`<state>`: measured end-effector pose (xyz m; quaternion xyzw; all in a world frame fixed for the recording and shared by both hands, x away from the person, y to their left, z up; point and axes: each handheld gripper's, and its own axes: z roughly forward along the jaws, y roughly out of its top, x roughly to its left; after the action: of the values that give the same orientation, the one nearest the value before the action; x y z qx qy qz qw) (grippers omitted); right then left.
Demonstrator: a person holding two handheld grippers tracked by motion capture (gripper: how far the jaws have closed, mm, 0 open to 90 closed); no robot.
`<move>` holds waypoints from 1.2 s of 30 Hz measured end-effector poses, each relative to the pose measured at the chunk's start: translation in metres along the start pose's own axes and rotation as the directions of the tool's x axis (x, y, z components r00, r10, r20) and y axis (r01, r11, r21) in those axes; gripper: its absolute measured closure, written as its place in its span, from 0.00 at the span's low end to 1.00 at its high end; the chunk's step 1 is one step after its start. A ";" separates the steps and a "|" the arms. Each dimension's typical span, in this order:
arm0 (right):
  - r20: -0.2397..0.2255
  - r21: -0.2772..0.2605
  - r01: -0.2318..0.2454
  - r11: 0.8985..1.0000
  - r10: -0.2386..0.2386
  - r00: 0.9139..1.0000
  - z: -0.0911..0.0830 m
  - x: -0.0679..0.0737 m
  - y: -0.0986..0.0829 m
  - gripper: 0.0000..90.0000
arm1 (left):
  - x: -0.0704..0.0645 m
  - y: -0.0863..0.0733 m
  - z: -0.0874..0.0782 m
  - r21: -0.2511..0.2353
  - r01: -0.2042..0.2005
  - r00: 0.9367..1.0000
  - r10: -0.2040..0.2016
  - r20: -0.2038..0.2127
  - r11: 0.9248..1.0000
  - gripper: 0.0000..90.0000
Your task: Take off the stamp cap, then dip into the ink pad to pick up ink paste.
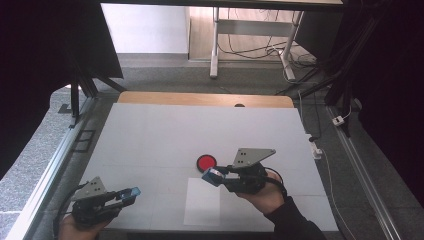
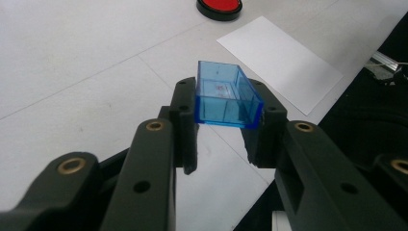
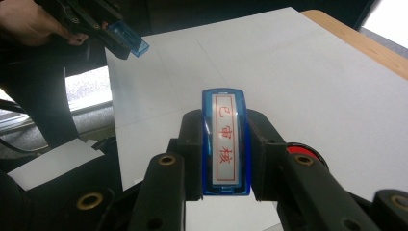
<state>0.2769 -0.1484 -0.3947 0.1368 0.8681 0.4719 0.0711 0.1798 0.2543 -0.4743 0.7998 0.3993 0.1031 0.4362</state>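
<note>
My left gripper (image 1: 125, 196) is at the table's near left corner, shut on a clear blue open-ended stamp cap (image 2: 226, 98); the cap (image 1: 134, 192) sticks out past the jaws. Right of centre, my right gripper (image 1: 217, 177) is shut on a blue stamp body (image 3: 225, 144) that carries a white label with red characters. That stamp (image 1: 212, 175) is held just above the table, close to a round red ink pad (image 1: 206, 161). In the right gripper view the left gripper (image 3: 113, 41) and its cap (image 3: 129, 38) show at top left.
A white sheet of paper (image 1: 202, 202) lies flat near the front edge, between the two hands. The white table cover (image 1: 200, 127) ends at a wooden strip (image 1: 200, 99) at the far side. Beyond it stand desk legs and cables on the floor.
</note>
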 end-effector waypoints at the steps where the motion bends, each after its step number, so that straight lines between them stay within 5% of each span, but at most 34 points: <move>1: 0.001 0.000 0.000 1.000 0.000 1.000 0.000 0.000 0.000 0.79 | 0.000 0.000 0.000 0.000 0.000 1.000 0.000 0.001 1.000 0.76; 18: 0.030 0.014 -0.018 1.000 0.017 0.999 0.004 -0.004 -0.001 0.79 | 0.000 0.000 0.002 0.025 -0.003 1.000 0.003 0.002 1.000 0.76; 36: 0.063 0.062 -0.031 0.998 0.027 0.998 0.025 -0.015 0.001 0.79 | -0.002 0.002 0.006 0.063 -0.005 1.000 0.006 -0.021 0.998 0.76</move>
<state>0.2975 -0.1319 -0.4074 0.1660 0.8778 0.4408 0.0868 0.1830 0.2485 -0.4758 0.8130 0.4047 0.1000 0.4065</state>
